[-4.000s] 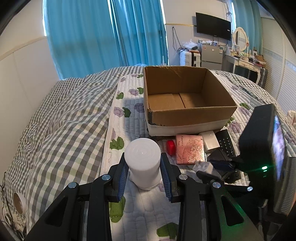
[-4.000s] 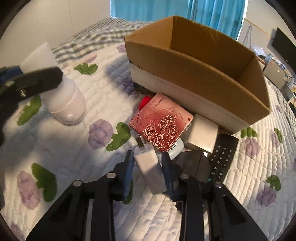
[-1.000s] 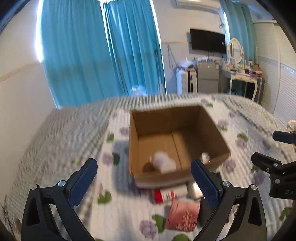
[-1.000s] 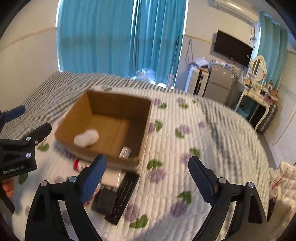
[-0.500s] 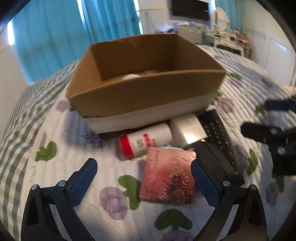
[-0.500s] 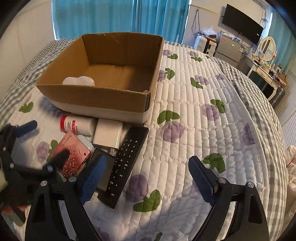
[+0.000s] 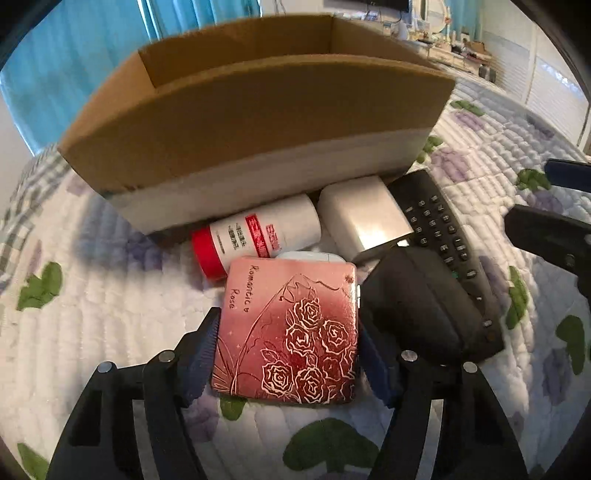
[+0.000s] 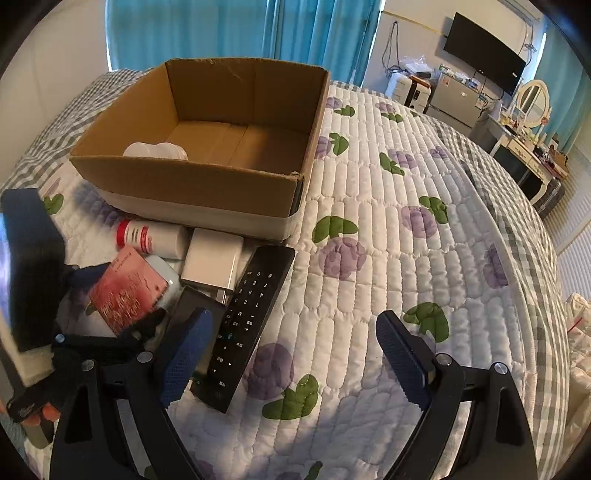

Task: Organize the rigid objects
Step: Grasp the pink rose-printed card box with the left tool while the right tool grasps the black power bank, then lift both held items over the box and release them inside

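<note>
Pink rose tin (image 7: 291,332) lay on the bed before the cardboard box (image 7: 258,110), bracketed by the left gripper (image 7: 286,360); fingers part-open, contact unclear. Right gripper (image 8: 295,358) was held wide open, empty, farther off.

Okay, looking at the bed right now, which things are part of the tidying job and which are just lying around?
Part of the job:
cardboard box
pink rose tin, between the left tongs
red-capped bottle
white charger
remote
black pouch
right tongs, open over the quilt

Just lying about:
quilt
curtains
TV
mirror
</note>
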The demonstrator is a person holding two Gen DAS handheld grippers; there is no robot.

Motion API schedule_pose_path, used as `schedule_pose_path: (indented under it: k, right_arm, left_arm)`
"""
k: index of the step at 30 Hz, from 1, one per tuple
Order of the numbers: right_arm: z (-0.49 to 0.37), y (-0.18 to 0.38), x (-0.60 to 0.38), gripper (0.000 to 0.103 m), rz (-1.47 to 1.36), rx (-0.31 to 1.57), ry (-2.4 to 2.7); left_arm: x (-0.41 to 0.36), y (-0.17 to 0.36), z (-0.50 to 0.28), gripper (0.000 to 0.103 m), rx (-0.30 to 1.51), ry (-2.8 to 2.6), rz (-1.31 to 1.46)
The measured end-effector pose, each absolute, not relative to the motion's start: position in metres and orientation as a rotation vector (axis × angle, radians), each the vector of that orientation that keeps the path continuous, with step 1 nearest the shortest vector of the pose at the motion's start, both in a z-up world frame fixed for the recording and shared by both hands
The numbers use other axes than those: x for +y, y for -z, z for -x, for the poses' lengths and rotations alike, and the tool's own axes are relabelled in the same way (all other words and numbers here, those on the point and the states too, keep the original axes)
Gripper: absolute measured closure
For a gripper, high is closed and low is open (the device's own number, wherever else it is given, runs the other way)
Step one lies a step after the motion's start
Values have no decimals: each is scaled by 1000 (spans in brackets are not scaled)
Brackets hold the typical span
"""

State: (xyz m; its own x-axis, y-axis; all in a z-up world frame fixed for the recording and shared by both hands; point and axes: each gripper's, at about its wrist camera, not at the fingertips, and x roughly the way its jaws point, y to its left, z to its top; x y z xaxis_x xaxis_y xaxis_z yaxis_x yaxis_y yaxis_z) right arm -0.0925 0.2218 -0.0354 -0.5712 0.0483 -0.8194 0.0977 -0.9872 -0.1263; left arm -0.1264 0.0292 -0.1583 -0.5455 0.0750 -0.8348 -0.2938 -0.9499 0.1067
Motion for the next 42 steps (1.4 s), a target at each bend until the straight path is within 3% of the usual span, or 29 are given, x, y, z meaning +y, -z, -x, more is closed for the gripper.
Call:
schedule_pose_path:
  k: [9, 19, 25, 30, 32, 42]
  right_arm:
    - [83, 28, 209, 13, -1331, 227, 2699]
    - [94, 75, 172, 49, -1551, 131, 2383]
    - [101, 75, 161, 49, -1526, 66, 2390]
    - [114, 101, 151, 49, -1618, 127, 2403]
    - [115, 105, 149, 60, -1609, 155, 2439]
    - [96, 86, 148, 65, -1490, 248, 2527]
  left_arm:
    - [-10, 116, 98, 33, 191, -2751, 1244]
    - [-30, 106, 101, 33, 143, -2813, 1253]
    - [-34, 106, 98, 33, 110, -2808, 1257]
    - [-34, 107, 99, 33, 94, -2801, 1263]
    - [-34, 107, 99, 33, 96, -2800, 1263]
    - [-32, 102, 96, 33, 110, -2816, 1254]
